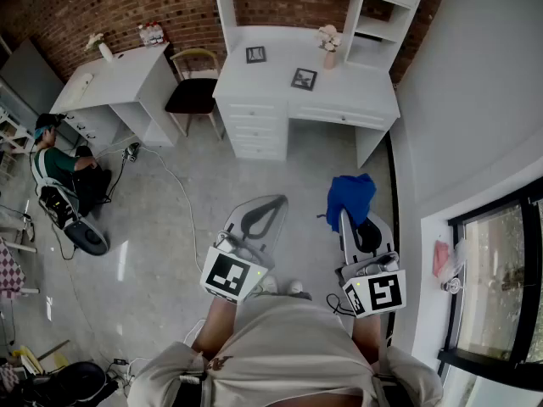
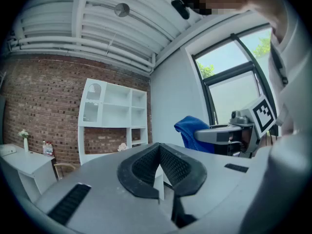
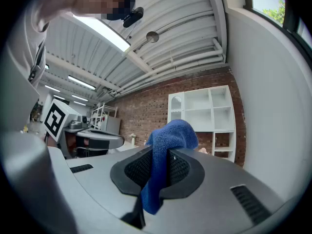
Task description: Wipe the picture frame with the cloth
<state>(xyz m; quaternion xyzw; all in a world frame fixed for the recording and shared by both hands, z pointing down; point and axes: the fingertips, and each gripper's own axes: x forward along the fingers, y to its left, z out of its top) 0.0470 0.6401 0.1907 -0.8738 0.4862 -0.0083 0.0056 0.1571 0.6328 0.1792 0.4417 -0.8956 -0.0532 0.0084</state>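
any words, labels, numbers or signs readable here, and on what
No readable text in any view.
Marker cubes: black-and-white square patterns only, no letters.
Picture frames on the white desk: too small to read.
Blue cloth: plain, no label showing.

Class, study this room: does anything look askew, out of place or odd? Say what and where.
The front frame on the desk sits turned at an angle to the desk's edge, while the back frame sits nearly square. A loose cable also trails across the floor.
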